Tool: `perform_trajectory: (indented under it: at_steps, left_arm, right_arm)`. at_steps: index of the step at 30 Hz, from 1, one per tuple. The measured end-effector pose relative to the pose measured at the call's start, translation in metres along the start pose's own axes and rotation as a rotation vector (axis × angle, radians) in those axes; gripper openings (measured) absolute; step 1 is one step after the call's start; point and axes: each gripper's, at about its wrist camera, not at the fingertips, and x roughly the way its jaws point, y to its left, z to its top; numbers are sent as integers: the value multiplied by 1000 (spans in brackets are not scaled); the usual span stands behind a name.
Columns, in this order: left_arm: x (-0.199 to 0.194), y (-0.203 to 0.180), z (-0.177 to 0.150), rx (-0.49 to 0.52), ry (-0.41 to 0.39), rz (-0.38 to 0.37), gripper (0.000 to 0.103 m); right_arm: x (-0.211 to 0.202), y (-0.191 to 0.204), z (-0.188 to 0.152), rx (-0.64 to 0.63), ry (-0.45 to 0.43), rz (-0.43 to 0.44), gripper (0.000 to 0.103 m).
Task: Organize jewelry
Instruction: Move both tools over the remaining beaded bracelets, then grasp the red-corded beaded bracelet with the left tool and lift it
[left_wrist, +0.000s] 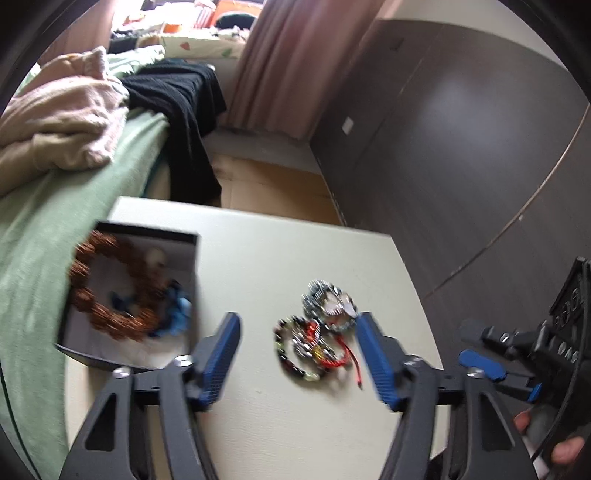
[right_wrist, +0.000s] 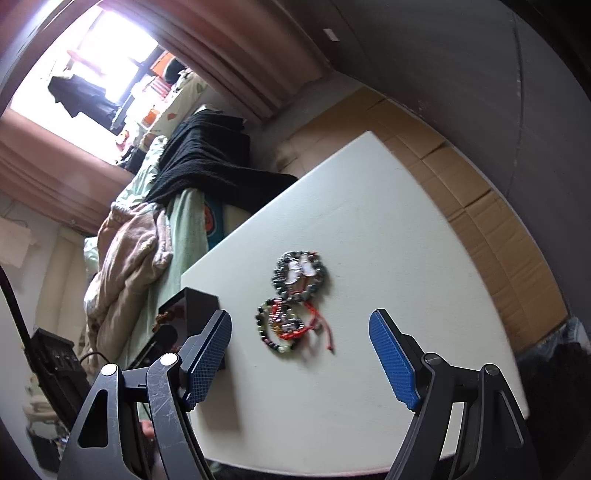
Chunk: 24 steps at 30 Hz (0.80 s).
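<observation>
Bracelets (left_wrist: 314, 332) lie between both spread tongs (left_wrist: 299, 354) (touching neither), beside the box (left_wrist: 192, 258).

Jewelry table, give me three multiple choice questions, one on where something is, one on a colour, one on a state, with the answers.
1. Where is the brown bead bracelet?
A. Inside the open box
B. Loose on the table
C. On the bed

2. What colour are the pads of the right gripper?
A. Red
B. Blue
C. White

3. What do the jaws of the left gripper hold?
A. The grey bracelet
B. The box
C. Nothing

Answers: 1 A, the brown loop lies within the box walls. 2 B, both pads show blue. 3 C, its jaws stand apart above the table, touching no jewelry.
</observation>
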Motion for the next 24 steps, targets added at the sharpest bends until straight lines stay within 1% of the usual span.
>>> perform_trajectory:
  at_steps: [1, 3, 4, 6, 8, 17, 19, 24]
  left_arm:
    - [4, -3, -2, 2, 11, -4, 53]
    - [14, -9, -7, 9, 36, -6, 44]
    - [18, -11, -8, 13, 46, -7, 42]
    - [29, -17, -13, 26, 72, -8, 33]
    - [38, -20, -17, 31, 100, -9, 29]
    - [70, -29, -31, 24, 180, 7, 28]
    - [75, -30, -31, 26, 186, 27, 28]
    - [82, -28, -33, 15, 183, 44, 28]
  right_arm:
    - [-4, -5, 2, 14, -10, -11, 77]
    - [-9, -12, 5, 36, -23, -17, 77]
    - [-12, -16, 6, 49, -27, -14, 77]
    - [-16, -23, 9, 66, -31, -4, 78]
    - [-19, -28, 11, 74, -35, -7, 77]
    - [-30, -46, 19, 122, -61, -17, 78]
    - [-30, -48, 19, 127, -60, -20, 77]
    - [-29, -48, 19, 129, -58, -28, 78]
